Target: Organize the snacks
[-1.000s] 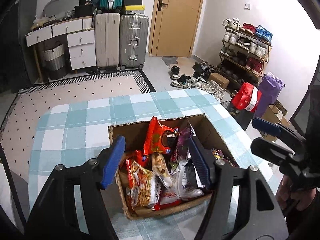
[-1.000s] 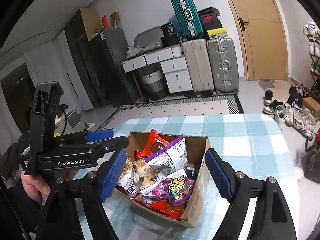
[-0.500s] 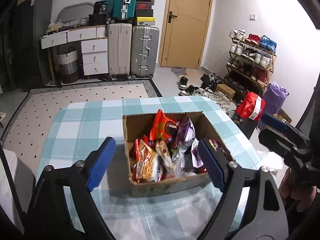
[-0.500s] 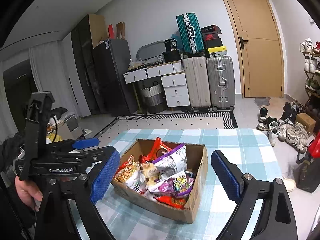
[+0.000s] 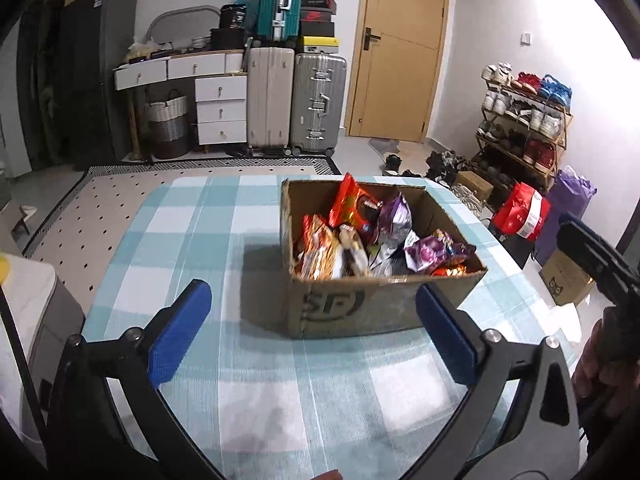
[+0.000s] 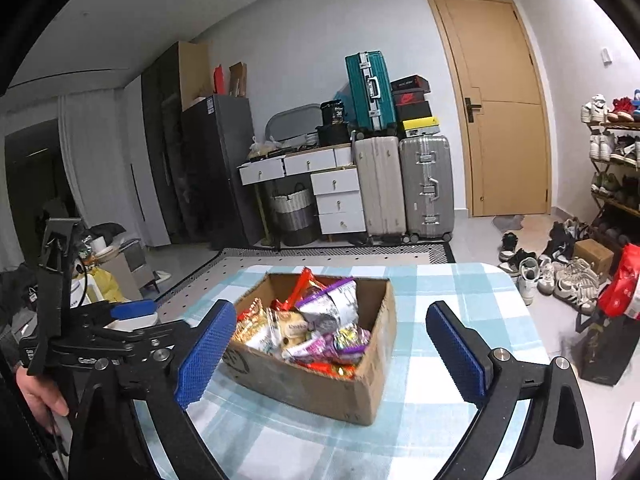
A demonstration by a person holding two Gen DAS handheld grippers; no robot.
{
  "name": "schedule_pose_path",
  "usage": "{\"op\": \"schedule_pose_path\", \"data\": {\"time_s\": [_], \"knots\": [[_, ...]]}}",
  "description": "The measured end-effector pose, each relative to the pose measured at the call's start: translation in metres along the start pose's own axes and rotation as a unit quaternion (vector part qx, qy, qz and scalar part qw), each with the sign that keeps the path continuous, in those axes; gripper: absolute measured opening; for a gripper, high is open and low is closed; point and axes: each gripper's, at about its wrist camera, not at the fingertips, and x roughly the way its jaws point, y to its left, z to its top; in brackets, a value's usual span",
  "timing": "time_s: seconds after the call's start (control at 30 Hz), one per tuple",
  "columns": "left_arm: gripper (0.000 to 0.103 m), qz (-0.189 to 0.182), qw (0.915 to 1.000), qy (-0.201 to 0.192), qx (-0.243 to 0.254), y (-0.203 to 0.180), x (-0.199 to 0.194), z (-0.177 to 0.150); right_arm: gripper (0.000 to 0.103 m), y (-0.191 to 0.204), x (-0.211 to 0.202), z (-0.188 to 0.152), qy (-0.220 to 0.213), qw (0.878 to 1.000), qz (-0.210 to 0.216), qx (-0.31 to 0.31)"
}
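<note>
A brown cardboard box point(image 5: 360, 308) full of snack packets stands on a teal and white checked table point(image 5: 224, 240). Inside it I see an upright red packet point(image 5: 352, 204), a purple and silver bag point(image 5: 396, 220) and an orange noodle packet point(image 5: 316, 252). The box also shows in the right wrist view point(image 6: 320, 384). My left gripper point(image 5: 312, 332) is open and empty, held back from the box's near side. My right gripper point(image 6: 332, 352) is open and empty, short of the box.
The table's edge runs close to the box's right side. Suitcases point(image 5: 296, 104) and white drawers point(image 5: 220, 104) stand against the far wall beside a door point(image 5: 396, 48). A shoe rack point(image 5: 520, 120) and bags point(image 5: 520, 212) are on the right. A patterned rug point(image 5: 120, 200) lies beyond the table.
Both grippers have pulled back and up from over the box. The box now sits farther ahead in both views. The packets in it have not moved.
</note>
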Motion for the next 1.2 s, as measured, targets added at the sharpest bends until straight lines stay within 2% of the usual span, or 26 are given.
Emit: {"op": "schedule_pose_path", "data": {"time_s": [0.13,0.33,0.47,0.63,0.73,0.83,1.2], "knots": [[0.102,0.010,0.9999,-0.008,-0.001,0.006,-0.002,-0.018,0.099,-0.002,-0.003,-0.020,0.015,1.000,-0.005,-0.003],[0.102,0.017,0.9995,-0.025,0.005,0.013,-0.002,-0.039,0.100,-0.001,-0.009,-0.047,0.014,1.000,-0.016,-0.019],[0.102,0.014,0.9991,-0.039,0.001,0.017,-0.004,-0.048,0.100,-0.003,-0.010,-0.063,0.019,0.999,-0.038,-0.021],[0.102,0.026,0.9973,-0.069,0.004,0.022,-0.006,-0.058,0.100,-0.009,-0.009,-0.072,0.017,0.999,-0.045,-0.022],[0.102,0.020,0.9940,-0.107,0.010,0.025,-0.010,-0.064,0.100,-0.012,-0.010,-0.079,0.013,0.999,-0.047,-0.022],[0.102,0.046,0.9895,-0.134,0.027,0.024,-0.008,-0.070,0.100,-0.014,-0.010,-0.084,0.007,0.999,-0.049,-0.023],[0.102,0.055,0.9923,-0.107,0.029,0.030,0.019,-0.073,0.102,-0.011,-0.009,-0.090,0.008,0.997,-0.064,-0.042]]}}
